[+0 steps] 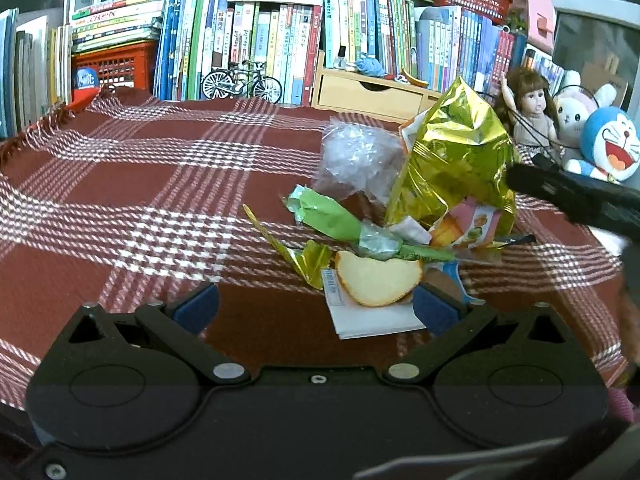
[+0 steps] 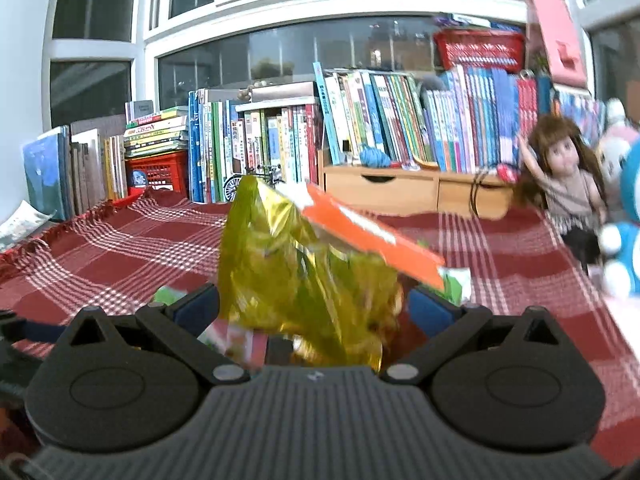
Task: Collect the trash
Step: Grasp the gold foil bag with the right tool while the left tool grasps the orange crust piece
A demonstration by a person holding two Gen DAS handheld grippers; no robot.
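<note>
Right wrist, crinkled foil bag (image 2: pixel 304 280), spread tongs (image 2: pixel 314 308)

From my right wrist camera, the gold foil bag (image 2: pixel 304 280) stands between my right gripper (image 2: pixel 316 304) fingers and hides whatever lies behind it; I cannot tell whether the pads touch it. The doll (image 2: pixel 568 176) is motion-blurred, and the blue plush toy (image 2: pixel 624 248) is cut off by the right edge. From my left wrist camera, the right gripper (image 1: pixel 568 196) shows only as a dark, blurred shape entering from the right edge. Print on the white paper (image 1: pixel 372 320) under the bread slice (image 1: pixel 376 280) is too small to read.
</note>
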